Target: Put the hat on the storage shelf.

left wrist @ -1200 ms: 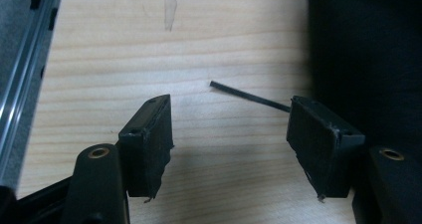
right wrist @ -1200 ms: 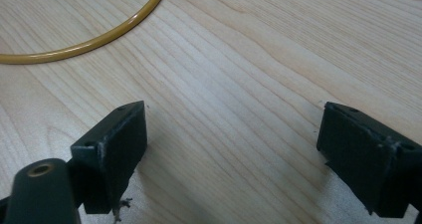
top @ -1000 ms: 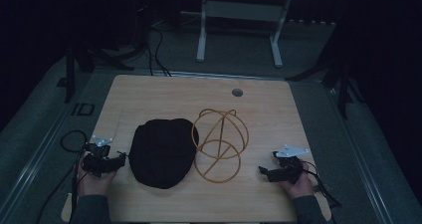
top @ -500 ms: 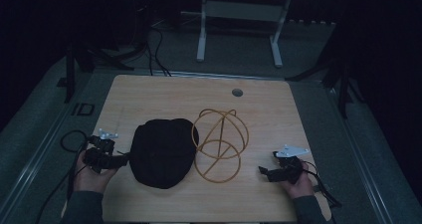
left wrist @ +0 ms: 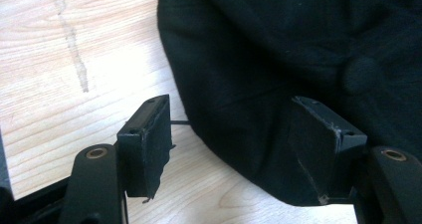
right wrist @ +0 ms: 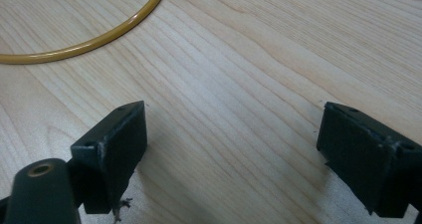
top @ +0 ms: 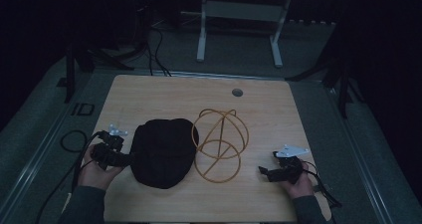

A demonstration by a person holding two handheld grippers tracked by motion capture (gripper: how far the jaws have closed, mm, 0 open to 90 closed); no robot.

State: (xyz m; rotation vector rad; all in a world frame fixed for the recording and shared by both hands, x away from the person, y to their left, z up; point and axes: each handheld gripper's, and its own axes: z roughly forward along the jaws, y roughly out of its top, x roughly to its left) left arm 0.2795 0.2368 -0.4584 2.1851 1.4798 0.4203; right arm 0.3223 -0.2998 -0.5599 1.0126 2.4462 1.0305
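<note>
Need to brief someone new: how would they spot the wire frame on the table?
On the wooden table, look just right of the black cap, about midway between both grippers. The wire frame touches the cap's edge: thin yellow-brown hoops forming an open dome, see-through where the cap is solid.

Two forearms in grey sleeves come in from the near edge of the high view, one at the left and one at the right, well apart. The left hand point(top: 94, 170) grips the left gripper point(top: 130, 159), which points to the right, level and low. In the left gripper view its two black jaws stand wide apart, nothing clamped between them. The right hand point(top: 298, 185) holds the right gripper point(top: 262, 171), which points to the left, with a grey three-cornered plate on top. Its jaws are also spread wide, nothing between them.
</note>
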